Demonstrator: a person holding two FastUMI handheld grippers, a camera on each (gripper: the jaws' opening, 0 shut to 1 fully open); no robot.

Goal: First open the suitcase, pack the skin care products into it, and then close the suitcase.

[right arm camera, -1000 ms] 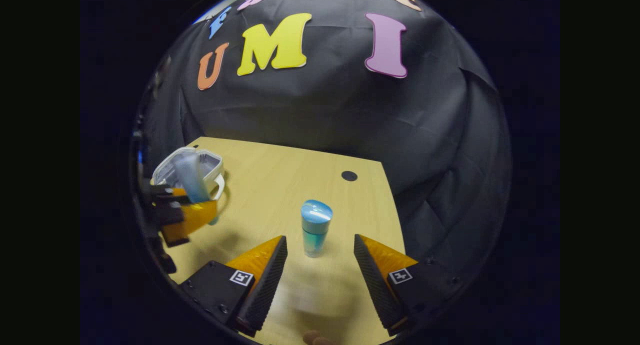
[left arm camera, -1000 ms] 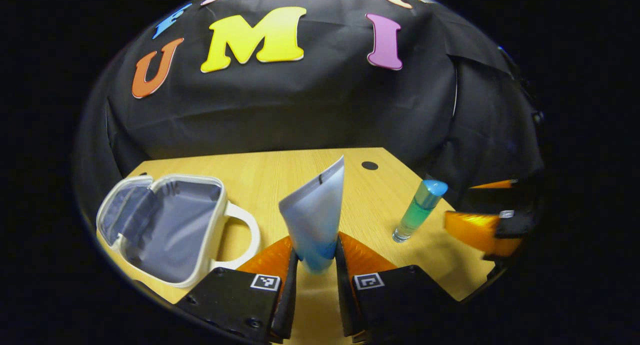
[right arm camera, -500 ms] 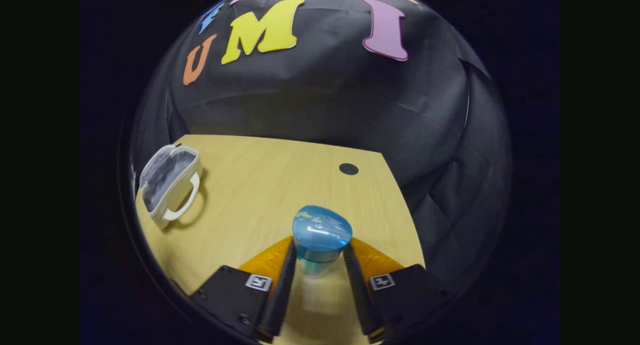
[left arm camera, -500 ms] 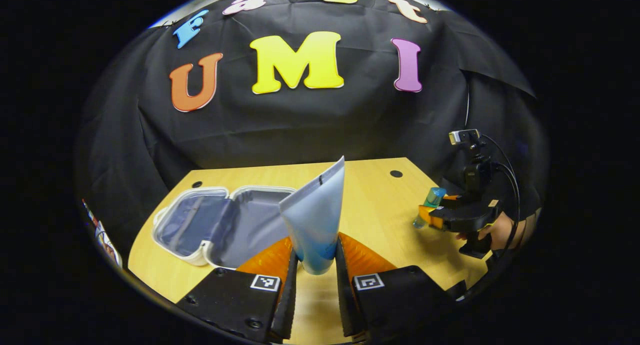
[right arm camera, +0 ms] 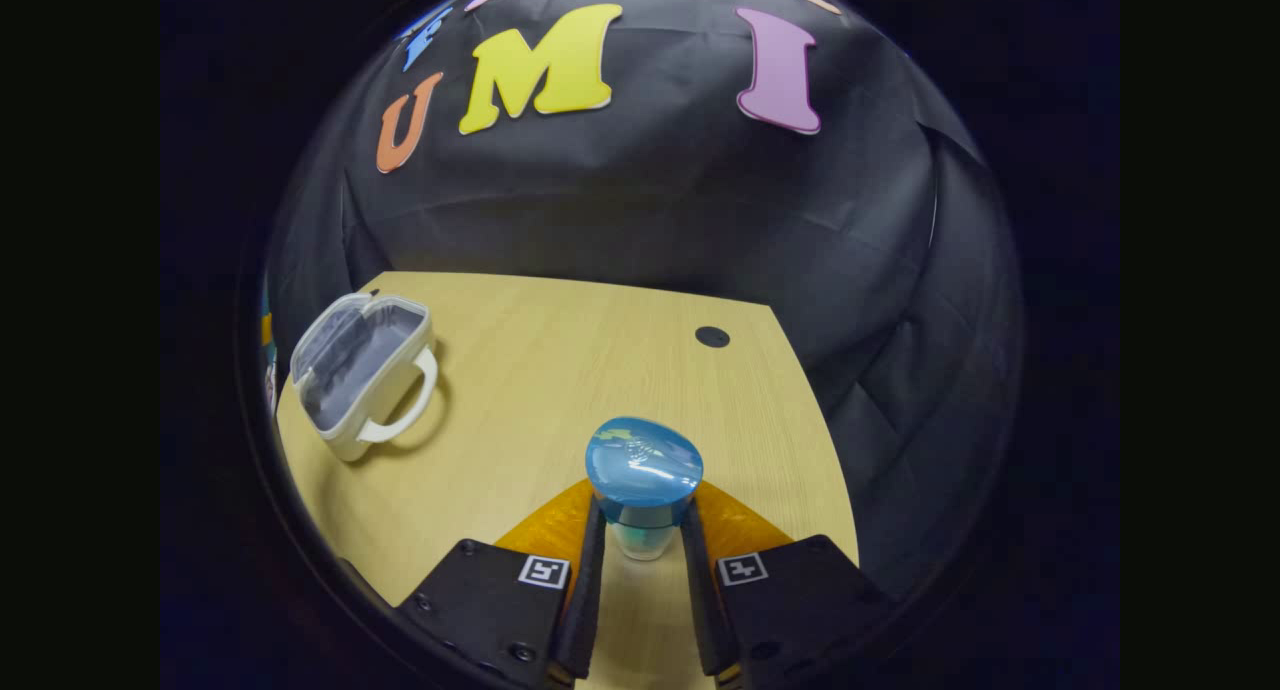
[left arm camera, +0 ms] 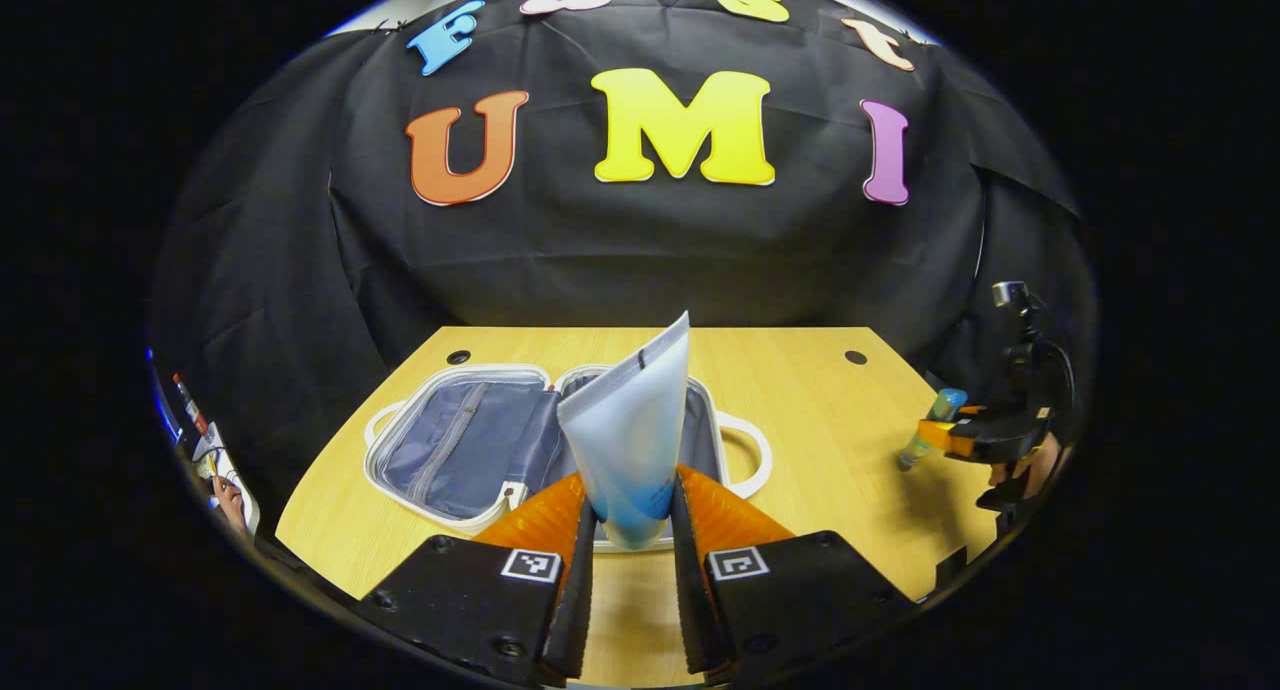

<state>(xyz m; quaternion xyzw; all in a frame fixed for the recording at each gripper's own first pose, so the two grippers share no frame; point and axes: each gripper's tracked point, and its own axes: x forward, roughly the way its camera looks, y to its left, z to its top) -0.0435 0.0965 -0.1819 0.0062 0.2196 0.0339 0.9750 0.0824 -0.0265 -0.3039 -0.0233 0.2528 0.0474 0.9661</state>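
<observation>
Tube point(left arm camera: 628, 440) of skin care stuff sits clamped in the left gripper point(left arm camera: 632, 560), both fingers point(left arm camera: 579, 590) pressing its lower end. Long axis runs up and away from the tongs, flat crimped end on top, leaning slightly right; cap end is down betw. the fingers and partly hidden, so its shape can't be made out. Tube also covers the middle of the suitcase point(left arm camera: 470, 450) just beyond the tongs: case lies wide open on the wooden table point(left arm camera: 800, 410), grey lining w/ a zip pocket on the left half, white rim, a loop handle point(left arm camera: 750, 450) sticking out right of the tube.

Bottle point(right arm camera: 642, 485) w/ blue cap is gripped by the right gripper point(right arm camera: 643, 570), fingers closed on the body below the cap. It stands upright, cap towards the camera; the cap hides most of the clear body. Its base seems just above the table, contact not clear.

In the right gripper view the suitcase point(right arm camera: 362, 370) is far left of the tongs, well apart. In the left gripper view the right gripper point(left arm camera: 975, 435), bottle point(left arm camera: 930, 425) and a hand point(left arm camera: 1030, 465) are far right, small and cut off at the edge.
</observation>
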